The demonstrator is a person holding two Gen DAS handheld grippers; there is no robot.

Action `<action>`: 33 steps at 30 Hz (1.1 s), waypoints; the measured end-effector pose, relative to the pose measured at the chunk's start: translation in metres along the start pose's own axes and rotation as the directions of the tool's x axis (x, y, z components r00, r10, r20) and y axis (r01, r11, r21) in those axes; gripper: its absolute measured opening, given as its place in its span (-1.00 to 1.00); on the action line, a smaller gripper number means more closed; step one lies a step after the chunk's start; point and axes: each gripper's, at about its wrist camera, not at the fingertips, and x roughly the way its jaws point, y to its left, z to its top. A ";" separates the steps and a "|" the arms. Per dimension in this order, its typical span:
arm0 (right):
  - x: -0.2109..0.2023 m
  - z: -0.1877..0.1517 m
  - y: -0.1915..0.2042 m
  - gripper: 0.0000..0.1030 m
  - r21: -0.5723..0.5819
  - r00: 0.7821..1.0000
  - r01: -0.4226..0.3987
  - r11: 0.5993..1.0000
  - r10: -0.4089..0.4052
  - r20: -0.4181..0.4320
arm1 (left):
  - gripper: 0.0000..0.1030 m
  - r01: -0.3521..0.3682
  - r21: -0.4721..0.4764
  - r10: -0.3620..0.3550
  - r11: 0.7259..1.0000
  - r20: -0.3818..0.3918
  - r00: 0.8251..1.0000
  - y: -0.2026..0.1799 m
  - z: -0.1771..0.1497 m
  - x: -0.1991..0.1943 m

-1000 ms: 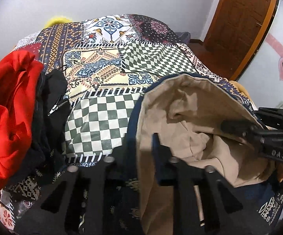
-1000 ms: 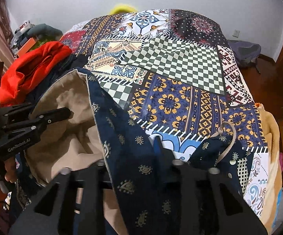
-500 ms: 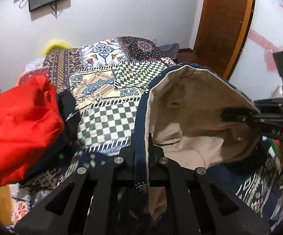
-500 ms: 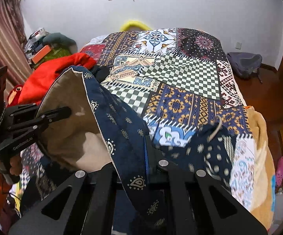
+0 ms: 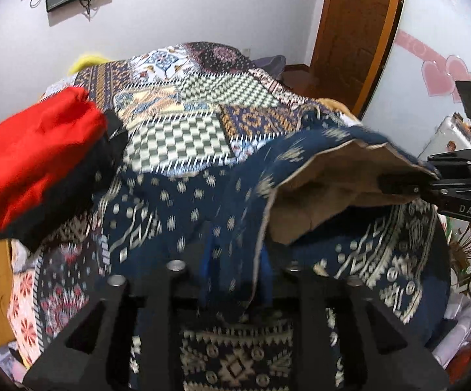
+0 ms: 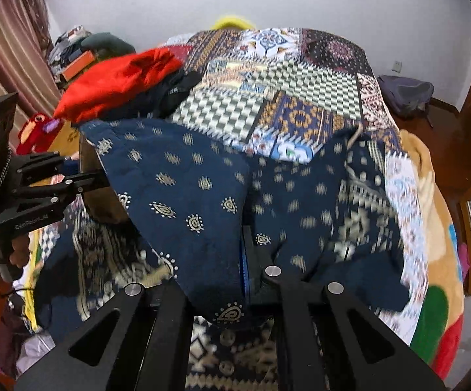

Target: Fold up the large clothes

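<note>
Left gripper [image 5: 235, 260] and right gripper [image 6: 248, 260] both clamped on the navy printed garment [image 6: 183, 195], tan lining [image 5: 340, 189] exposed, above the patchwork bed [image 6: 300, 91].

The middle of the patchwork bed [image 6: 304, 88] lies bare beyond the navy patterned garment [image 6: 183, 189]. A red clothes pile [image 6: 118, 81] blocks its left side; a dark bag [image 6: 405, 93] sits on the floor at the right.

At the right edge of the left wrist view, the right gripper [image 5: 398, 189] bears "DAS" (white letters on black). Lettering on the left gripper [image 6: 95, 179] is too blurred to read.
</note>
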 end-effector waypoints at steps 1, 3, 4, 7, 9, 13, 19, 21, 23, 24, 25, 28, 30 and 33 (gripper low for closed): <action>0.000 -0.005 0.003 -0.85 -0.010 1.000 0.013 1.000 -0.013 -0.006 | -0.21 -0.004 -0.002 0.004 1.000 -0.003 1.000 0.000 -0.005 0.000; -0.002 -0.015 0.008 -0.80 -0.027 0.999 0.033 0.999 -0.034 -0.019 | -0.09 -0.009 -0.013 0.009 1.000 -0.019 1.000 0.001 -0.018 -0.001; -0.002 -0.019 0.009 -0.72 -0.033 0.999 0.038 0.999 -0.039 -0.026 | -0.07 -0.009 -0.020 0.008 1.000 -0.027 1.000 0.001 -0.022 -0.001; -0.004 -0.028 0.008 -0.23 -0.013 0.999 0.008 1.000 -0.009 -0.042 | 0.06 -0.013 -0.068 0.010 0.998 -0.051 0.999 0.008 -0.041 -0.002; -0.012 -0.033 0.008 -0.12 0.005 0.999 -0.022 1.000 0.022 -0.023 | 0.07 -0.016 -0.100 0.010 0.995 -0.065 0.998 0.013 -0.052 -0.004; -0.030 -0.037 0.009 -0.12 0.007 1.000 -0.026 1.000 0.026 0.004 | 0.07 -0.028 -0.150 0.017 0.988 -0.075 0.997 0.023 -0.068 -0.013; -0.060 -0.024 0.003 -0.09 0.029 0.995 -0.040 0.999 0.037 0.096 | 0.09 -0.097 -0.138 0.097 0.986 -0.004 0.995 0.032 -0.057 -0.049; -0.067 -0.016 0.002 -0.04 0.036 0.991 -0.042 0.998 0.037 0.132 | 0.19 -0.108 -0.138 0.115 0.985 0.040 0.993 0.034 -0.046 -0.063; -0.070 -0.006 0.000 0.02 0.043 0.986 -0.039 0.998 0.031 0.164 | 0.26 -0.114 -0.133 0.126 0.985 0.083 0.989 0.036 -0.031 -0.072; -0.069 -0.001 -0.001 0.03 0.048 0.984 -0.036 0.998 0.027 0.174 | 0.29 -0.117 -0.127 0.130 0.985 0.097 0.987 0.037 -0.023 -0.075; -0.069 0.003 -0.002 0.05 0.052 0.983 -0.036 0.998 0.025 0.183 | 0.30 -0.122 -0.120 0.136 0.985 0.110 0.985 0.037 -0.013 -0.075; -0.061 0.018 -0.006 0.06 0.066 0.981 -0.037 0.997 0.024 0.191 | 0.33 -0.118 -0.090 0.129 0.989 0.135 0.982 0.033 0.016 -0.070; -0.052 0.028 -0.008 0.06 0.075 0.982 -0.033 0.997 0.018 0.189 | 0.35 -0.117 -0.066 0.126 0.991 0.144 0.982 0.029 0.034 -0.062; -0.037 0.037 -0.013 0.06 0.096 0.985 -0.042 0.995 0.025 0.169 | 0.35 -0.112 -0.036 0.117 0.993 0.141 0.983 0.020 0.056 -0.044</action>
